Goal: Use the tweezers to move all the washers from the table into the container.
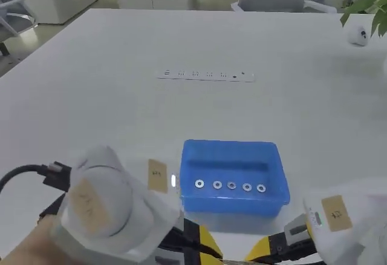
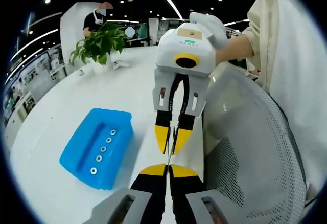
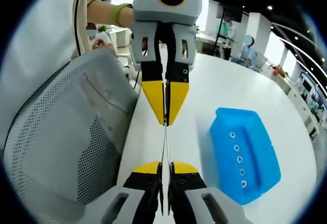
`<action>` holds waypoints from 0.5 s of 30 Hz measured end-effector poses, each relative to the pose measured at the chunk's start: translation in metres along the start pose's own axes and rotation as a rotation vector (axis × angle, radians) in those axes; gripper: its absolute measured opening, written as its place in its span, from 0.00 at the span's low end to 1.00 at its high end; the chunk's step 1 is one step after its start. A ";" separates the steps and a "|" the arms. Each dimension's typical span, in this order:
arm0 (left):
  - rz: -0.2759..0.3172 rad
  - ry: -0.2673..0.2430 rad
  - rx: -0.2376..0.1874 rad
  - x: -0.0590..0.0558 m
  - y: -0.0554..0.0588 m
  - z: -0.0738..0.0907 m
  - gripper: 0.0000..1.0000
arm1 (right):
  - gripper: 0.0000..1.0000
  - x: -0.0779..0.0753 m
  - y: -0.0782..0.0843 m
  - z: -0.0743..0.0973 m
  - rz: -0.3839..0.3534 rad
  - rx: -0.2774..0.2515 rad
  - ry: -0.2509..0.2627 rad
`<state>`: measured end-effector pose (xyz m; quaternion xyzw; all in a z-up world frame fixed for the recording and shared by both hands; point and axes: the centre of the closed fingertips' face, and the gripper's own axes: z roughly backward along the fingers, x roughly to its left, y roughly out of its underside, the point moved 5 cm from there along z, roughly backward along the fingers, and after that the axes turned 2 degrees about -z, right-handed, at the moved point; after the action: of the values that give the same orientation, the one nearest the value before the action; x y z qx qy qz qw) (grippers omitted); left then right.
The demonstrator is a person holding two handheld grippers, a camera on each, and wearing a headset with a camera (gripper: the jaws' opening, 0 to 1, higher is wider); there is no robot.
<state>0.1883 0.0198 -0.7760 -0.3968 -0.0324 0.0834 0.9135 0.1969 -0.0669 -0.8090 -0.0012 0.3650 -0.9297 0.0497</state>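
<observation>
Near the container (image 1: 233,203), tweezers (image 3: 164,143), power strip (image 1: 205,75), plant (image 1: 370,2)

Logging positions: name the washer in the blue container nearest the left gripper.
The washer at the row's left end in the head view; the other four run rightward, away from the left gripper.

Left gripper (image 2: 167,169): white-grey housing, black jaws tipped yellow, black cable (image 1: 24,171).
Right gripper (image 3: 164,166): same build, tan label (image 1: 335,212).
Sleeve (image 2: 278,50): cream, possibly loose cloth.
</observation>
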 end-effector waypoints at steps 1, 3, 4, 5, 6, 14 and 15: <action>-0.003 0.005 0.015 0.000 0.003 -0.002 0.00 | 0.04 -0.002 0.002 -0.003 -0.004 0.002 -0.001; -0.008 0.008 0.035 0.002 0.008 -0.006 0.00 | 0.04 -0.003 0.004 -0.008 -0.008 0.005 -0.009; -0.013 0.010 0.045 0.002 0.010 -0.007 0.00 | 0.05 -0.004 0.005 -0.010 -0.010 0.006 -0.011; -0.016 0.012 0.054 0.004 0.013 -0.010 0.00 | 0.05 -0.004 0.007 -0.013 -0.010 0.008 -0.014; -0.017 0.015 0.056 0.004 0.014 -0.011 0.00 | 0.05 -0.004 0.009 -0.015 -0.012 0.011 -0.016; -0.014 0.049 0.115 0.008 0.031 -0.022 0.00 | 0.05 -0.004 0.017 -0.025 -0.052 -0.003 -0.021; -0.015 0.052 0.123 0.009 0.032 -0.024 0.00 | 0.05 -0.005 0.018 -0.026 -0.059 -0.004 -0.020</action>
<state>0.1957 0.0261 -0.8158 -0.3419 -0.0066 0.0680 0.9373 0.2021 -0.0622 -0.8398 -0.0214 0.3662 -0.9300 0.0257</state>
